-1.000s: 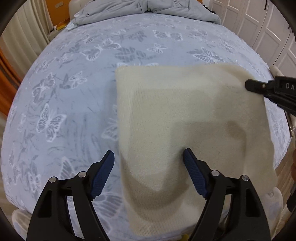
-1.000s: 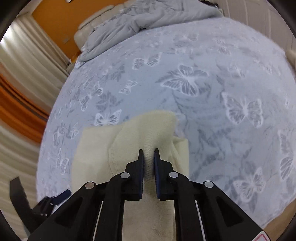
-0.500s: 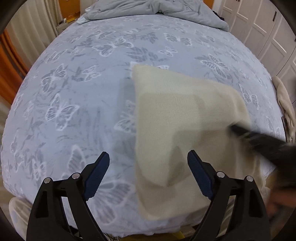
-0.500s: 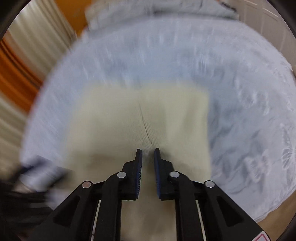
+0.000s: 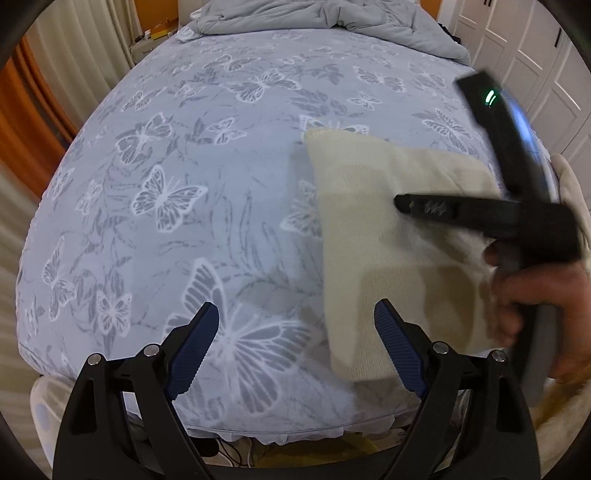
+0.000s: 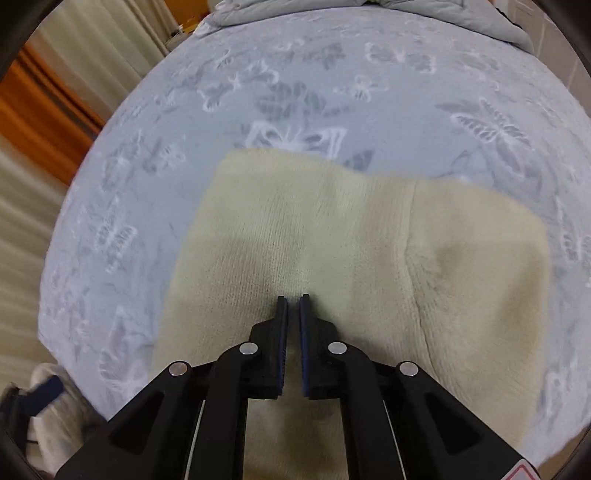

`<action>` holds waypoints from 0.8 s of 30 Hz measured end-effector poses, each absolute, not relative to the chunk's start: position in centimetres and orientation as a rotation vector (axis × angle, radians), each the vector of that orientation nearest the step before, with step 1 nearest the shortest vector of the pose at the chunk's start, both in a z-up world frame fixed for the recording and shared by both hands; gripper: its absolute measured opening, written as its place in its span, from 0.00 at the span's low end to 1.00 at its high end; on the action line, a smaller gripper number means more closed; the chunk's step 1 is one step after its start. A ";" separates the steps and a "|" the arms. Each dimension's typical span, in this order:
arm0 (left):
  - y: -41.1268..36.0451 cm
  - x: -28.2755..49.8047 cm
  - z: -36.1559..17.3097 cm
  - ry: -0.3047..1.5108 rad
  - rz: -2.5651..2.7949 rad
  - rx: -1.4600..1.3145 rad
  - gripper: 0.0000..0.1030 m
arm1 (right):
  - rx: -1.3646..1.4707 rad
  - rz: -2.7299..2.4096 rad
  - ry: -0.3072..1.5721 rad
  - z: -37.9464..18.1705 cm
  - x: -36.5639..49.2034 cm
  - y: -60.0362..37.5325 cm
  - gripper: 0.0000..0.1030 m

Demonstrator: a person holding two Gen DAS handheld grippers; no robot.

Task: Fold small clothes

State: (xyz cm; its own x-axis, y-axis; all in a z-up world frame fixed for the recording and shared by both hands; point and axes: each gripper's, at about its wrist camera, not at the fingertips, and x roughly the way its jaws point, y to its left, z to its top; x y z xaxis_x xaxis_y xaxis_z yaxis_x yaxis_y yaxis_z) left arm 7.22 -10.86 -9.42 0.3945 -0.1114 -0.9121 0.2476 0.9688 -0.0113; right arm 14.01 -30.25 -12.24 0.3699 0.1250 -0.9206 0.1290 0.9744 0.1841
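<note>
A cream knit garment (image 5: 384,236) lies folded on the blue butterfly bedspread (image 5: 192,192), near the bed's front right edge. It fills the middle of the right wrist view (image 6: 332,236). My left gripper (image 5: 295,347) is open and empty, held above the bed's front edge, with its right finger over the garment's near left corner. My right gripper (image 6: 293,306) has its jaws nearly together on a pinch of the cream knit. It shows blurred in the left wrist view (image 5: 402,203), over the garment's right half.
A crumpled grey duvet (image 5: 325,18) lies at the far end of the bed. White wardrobe doors (image 5: 535,55) stand to the right, curtains (image 5: 74,48) to the left. More pale cloth (image 5: 570,192) lies off the bed's right edge.
The right gripper has swung across from the garment's far right corner to over its right half, carrying cloth with it. The left gripper has drawn back and to the left.
</note>
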 end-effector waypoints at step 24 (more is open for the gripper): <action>-16.1 6.2 -10.5 1.210 -0.307 0.113 0.89 | 0.474 -0.233 1.061 -10.6 -2.8 -40.5 0.48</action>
